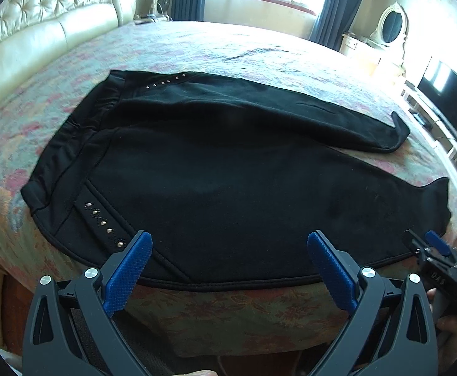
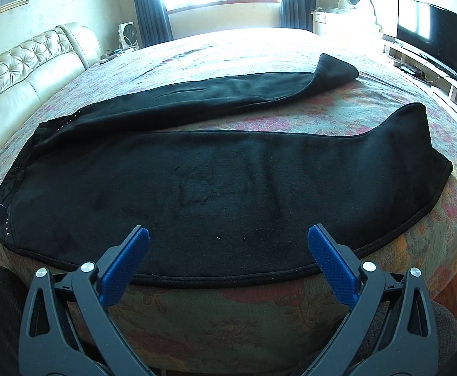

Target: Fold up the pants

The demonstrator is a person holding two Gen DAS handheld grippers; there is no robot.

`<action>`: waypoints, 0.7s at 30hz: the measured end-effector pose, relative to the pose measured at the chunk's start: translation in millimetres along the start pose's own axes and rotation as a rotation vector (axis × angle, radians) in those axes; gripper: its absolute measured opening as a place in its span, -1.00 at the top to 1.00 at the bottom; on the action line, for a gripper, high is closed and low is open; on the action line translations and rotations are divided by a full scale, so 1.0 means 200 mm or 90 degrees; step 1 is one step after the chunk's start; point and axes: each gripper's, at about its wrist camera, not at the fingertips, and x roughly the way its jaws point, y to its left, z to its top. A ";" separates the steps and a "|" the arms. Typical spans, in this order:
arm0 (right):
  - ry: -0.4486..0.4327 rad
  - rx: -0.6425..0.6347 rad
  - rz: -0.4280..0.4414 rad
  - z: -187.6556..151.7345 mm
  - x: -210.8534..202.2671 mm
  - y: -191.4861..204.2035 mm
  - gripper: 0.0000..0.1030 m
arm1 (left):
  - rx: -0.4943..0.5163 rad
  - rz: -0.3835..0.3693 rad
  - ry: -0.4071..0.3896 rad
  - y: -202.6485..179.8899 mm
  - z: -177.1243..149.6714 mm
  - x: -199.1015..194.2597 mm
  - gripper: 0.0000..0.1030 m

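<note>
The black pants point(image 1: 215, 169) lie spread flat on the bed point(image 1: 197, 47) with its floral bedspread, filling the middle of both views — waistband at the left of the frame, both legs running to the right. No fold shows yet: the two legs lie apart, splayed in a V, with bedspread visible between them toward the cuffs, and the far leg's cuff is curled up at the upper right of the right wrist view. The left gripper point(image 1: 228, 247) hovers at the bottom of its frame over the near edge by the studded pocket trim point(image 1: 104, 224), jaws wide apart and holding nothing. The right gripper point(image 2: 228, 244) hangs likewise over the near leg, jaws apart, empty. By my reading the task is at its start; bringing one leg over the other and then folding lengthwise all remains.
</note>
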 end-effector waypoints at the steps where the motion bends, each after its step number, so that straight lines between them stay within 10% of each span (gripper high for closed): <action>1: 0.002 0.002 0.001 0.00 0.00 0.00 -0.96 | -0.033 -0.050 0.023 0.05 0.02 0.01 -0.93; 4: 0.007 0.008 0.004 0.01 0.01 0.00 -0.96 | -0.136 -0.185 0.098 0.25 0.08 0.07 -0.93; 6: 0.009 0.007 0.007 0.02 0.02 0.00 -0.96 | -0.189 -0.212 0.062 0.40 0.13 0.04 -0.93; 10: 0.014 -0.005 0.013 0.05 0.05 0.05 -0.96 | -0.223 -0.183 -0.094 0.74 0.33 -0.08 -0.93; 13: 0.020 -0.017 0.024 0.09 0.08 0.10 -0.96 | -0.232 -0.154 0.104 0.91 0.44 0.15 -0.89; 17: 0.032 -0.044 0.041 0.14 0.14 0.19 -0.96 | -0.191 -0.139 -0.064 1.07 0.66 0.10 -0.90; 21: 0.046 -0.071 0.051 0.20 0.20 0.27 -0.96 | -0.104 -0.096 -0.021 1.12 0.91 0.27 -0.90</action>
